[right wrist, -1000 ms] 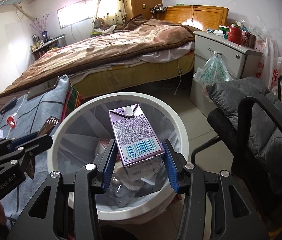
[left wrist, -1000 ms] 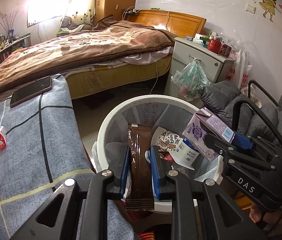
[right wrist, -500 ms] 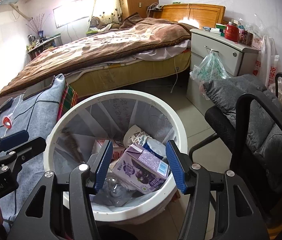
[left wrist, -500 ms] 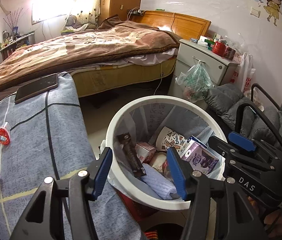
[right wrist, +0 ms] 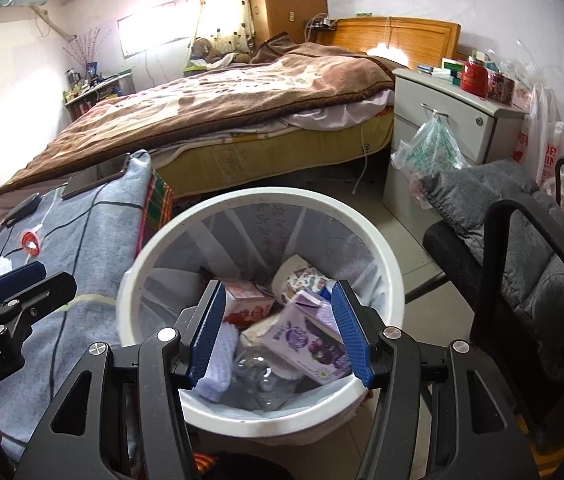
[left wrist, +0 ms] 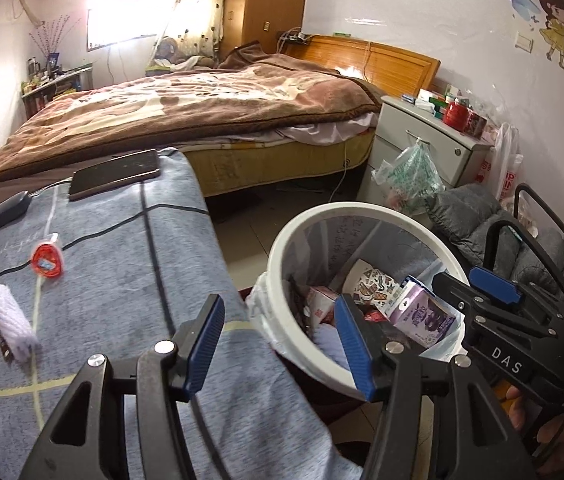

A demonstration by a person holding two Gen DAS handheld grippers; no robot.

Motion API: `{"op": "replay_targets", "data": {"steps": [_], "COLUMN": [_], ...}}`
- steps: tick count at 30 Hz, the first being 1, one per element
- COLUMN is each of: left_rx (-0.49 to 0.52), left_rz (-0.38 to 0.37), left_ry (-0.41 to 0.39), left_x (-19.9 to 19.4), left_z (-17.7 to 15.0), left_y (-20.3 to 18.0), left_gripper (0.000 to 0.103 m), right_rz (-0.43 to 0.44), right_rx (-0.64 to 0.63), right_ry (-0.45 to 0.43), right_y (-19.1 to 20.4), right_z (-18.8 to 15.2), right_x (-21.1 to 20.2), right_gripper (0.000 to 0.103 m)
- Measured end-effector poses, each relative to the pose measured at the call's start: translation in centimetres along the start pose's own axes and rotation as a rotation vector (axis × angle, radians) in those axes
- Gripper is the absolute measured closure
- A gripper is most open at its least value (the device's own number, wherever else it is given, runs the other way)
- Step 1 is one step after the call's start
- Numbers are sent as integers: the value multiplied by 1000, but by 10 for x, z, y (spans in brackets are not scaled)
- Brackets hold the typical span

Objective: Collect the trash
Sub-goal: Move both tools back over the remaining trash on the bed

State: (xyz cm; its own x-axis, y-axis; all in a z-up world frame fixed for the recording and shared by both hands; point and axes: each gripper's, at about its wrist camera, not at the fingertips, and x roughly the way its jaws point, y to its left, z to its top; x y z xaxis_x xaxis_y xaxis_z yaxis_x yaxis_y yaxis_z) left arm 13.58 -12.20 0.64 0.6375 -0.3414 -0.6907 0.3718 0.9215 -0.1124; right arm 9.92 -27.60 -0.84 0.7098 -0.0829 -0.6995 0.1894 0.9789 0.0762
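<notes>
A white round trash bin [right wrist: 385, 280] with a clear liner stands on the floor; it also shows in the left wrist view [left wrist: 282, 240]. Inside lie a purple milk carton [right wrist: 309, 340], also seen in the left wrist view [left wrist: 421, 316], a red-and-white carton [right wrist: 248, 300], a patterned paper cup [right wrist: 297, 276], a clear plastic bottle [right wrist: 262, 380] and a white cloth. My right gripper [right wrist: 278, 328] is open and empty above the bin. My left gripper [left wrist: 282, 344] is open and empty at the bin's left rim, over the grey cloth's edge.
A grey checked cloth [left wrist: 114, 264] covers a surface on the left, bearing a phone [left wrist: 114, 174], a mouse [left wrist: 2, 212], a red round wrapper [left wrist: 46, 260] and a white rolled cloth [left wrist: 10, 316]. A bed [left wrist: 186, 116] and a nightstand [left wrist: 421, 144] stand behind; a grey chair [right wrist: 521, 248] stands on the right.
Both grippers opened: the brown wrapper and the purple carton dropped into the bin. My left gripper has since swung left toward the grey cloth.
</notes>
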Motion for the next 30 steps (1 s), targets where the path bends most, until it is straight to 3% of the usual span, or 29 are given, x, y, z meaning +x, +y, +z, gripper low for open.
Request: {"op": "replay_targets", "data": {"steps": [30], "left_rx": [-160], "left_rz": [213], "left_ry": [-96], "left_x": [-78], "left_z": [-37], "left_y": [135], "left_gripper": [43], "right_rz": [211], "right_rx": [-174], "right_ry": [-77], "right_y": [119], "right_z": [2], "right_x": [-15], "right_gripper": [46]}}
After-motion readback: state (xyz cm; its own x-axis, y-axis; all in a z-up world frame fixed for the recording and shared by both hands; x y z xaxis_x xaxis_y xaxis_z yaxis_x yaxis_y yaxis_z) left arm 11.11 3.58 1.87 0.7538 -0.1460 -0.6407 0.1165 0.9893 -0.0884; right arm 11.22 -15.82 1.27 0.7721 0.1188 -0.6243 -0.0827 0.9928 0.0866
